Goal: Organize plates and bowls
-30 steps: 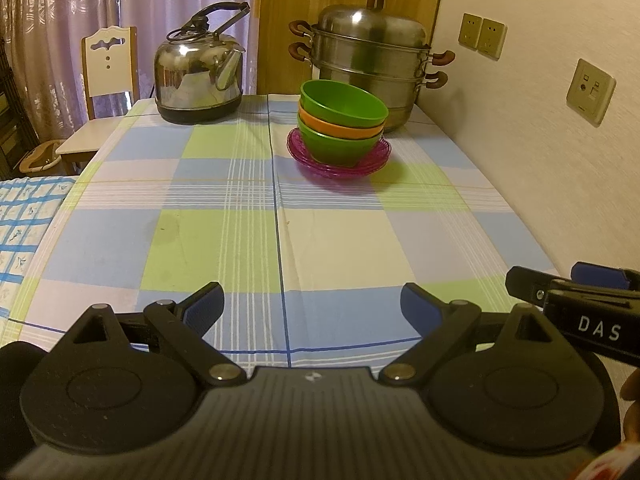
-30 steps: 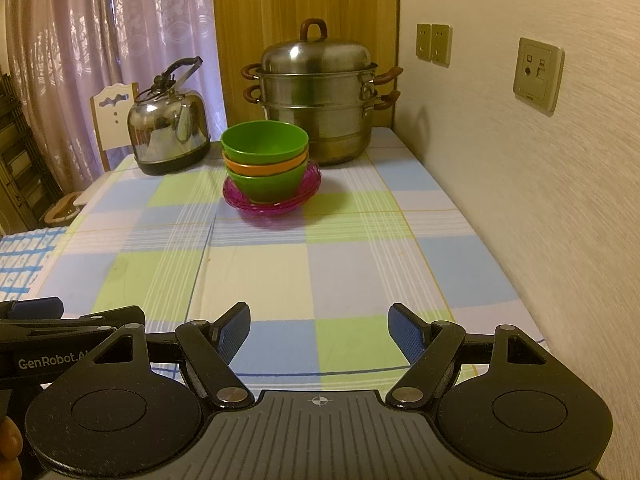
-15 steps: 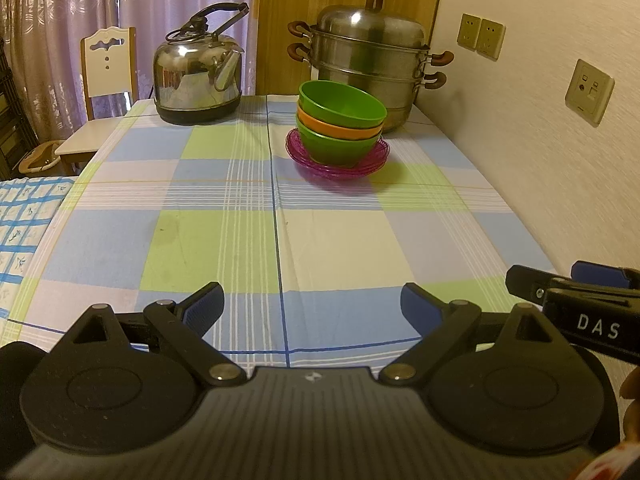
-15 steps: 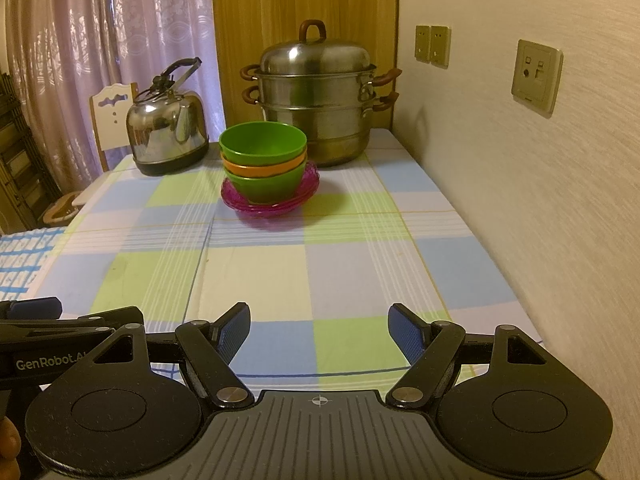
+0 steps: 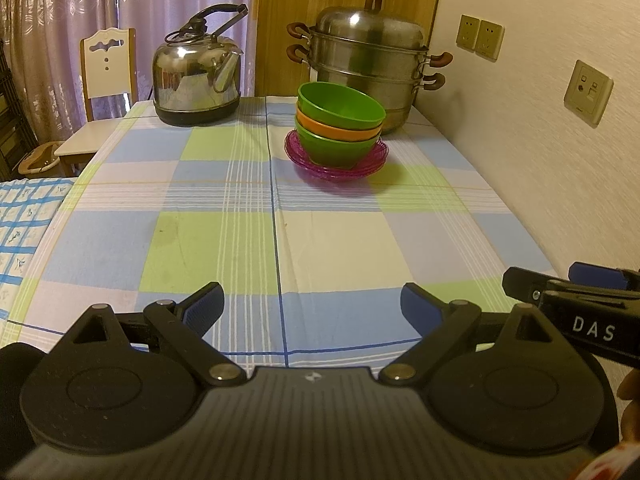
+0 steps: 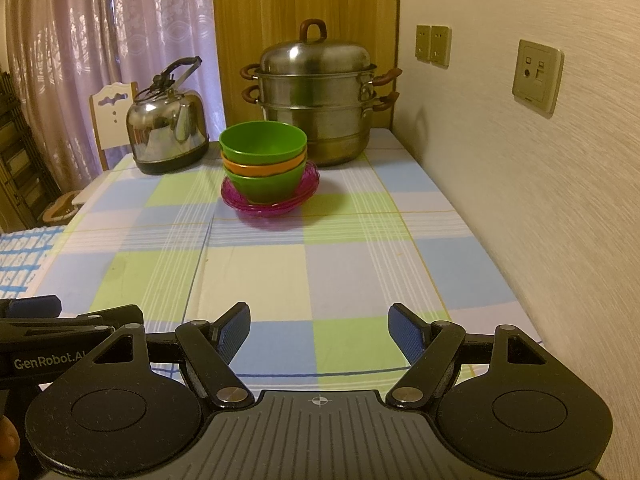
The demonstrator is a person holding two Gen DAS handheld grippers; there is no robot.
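The orange bowl (image 5: 338, 130) shows only its rim; the rest sits inside the green bowl (image 5: 334, 152) under it. The pink plates (image 5: 338, 166) hide their middles under the bowls. The chair (image 5: 105, 76) is partly behind the table (image 5: 224, 232).

Bowls (image 5: 340, 120) nested in one stack, stack on plates (image 5: 336, 160), toward far end of bench (image 5: 200, 240). Steamer pot (image 5: 364, 64) just behind stack, by wall (image 5: 540, 140). Kettle (image 5: 198, 80) left of pot, at far edge. Chair (image 5: 106, 80) beyond bench's far left corner. Left gripper (image 5: 312, 308) and right gripper (image 6: 320, 330) side by side over near edge, well apart from stack.
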